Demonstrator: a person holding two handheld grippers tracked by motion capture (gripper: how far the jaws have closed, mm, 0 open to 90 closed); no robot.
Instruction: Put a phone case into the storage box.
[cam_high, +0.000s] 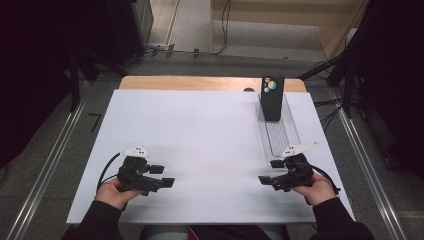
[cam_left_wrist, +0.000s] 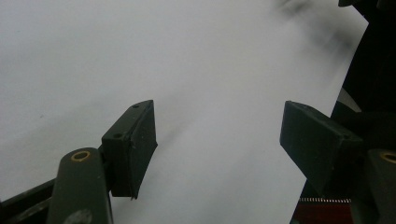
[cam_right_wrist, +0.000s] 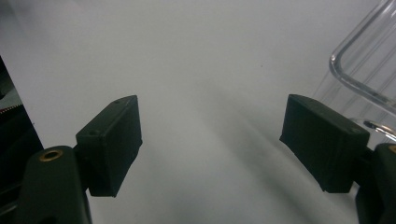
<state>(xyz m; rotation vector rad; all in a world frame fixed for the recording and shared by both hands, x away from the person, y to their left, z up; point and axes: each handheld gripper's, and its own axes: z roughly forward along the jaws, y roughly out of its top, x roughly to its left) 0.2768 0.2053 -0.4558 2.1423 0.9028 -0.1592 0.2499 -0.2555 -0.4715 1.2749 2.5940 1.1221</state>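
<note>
Right gripper (cam_high: 266, 172) — jaws wide, empty, just beside the clear tray's (cam_high: 292, 131) near end. Black phone (cam_high: 272, 97) stands at its far end; approach it squarely. Left gripper (cam_high: 161, 176) — wide, idle.

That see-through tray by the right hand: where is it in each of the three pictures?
High view: the clear tray lies right of centre on the white sheet, a black box standing at its far end.
Left gripper view: I can't make it out there.
Right gripper view: its rounded corner is at the upper right, beside the right tool.
Shared landmark: the white sheet.
</note>
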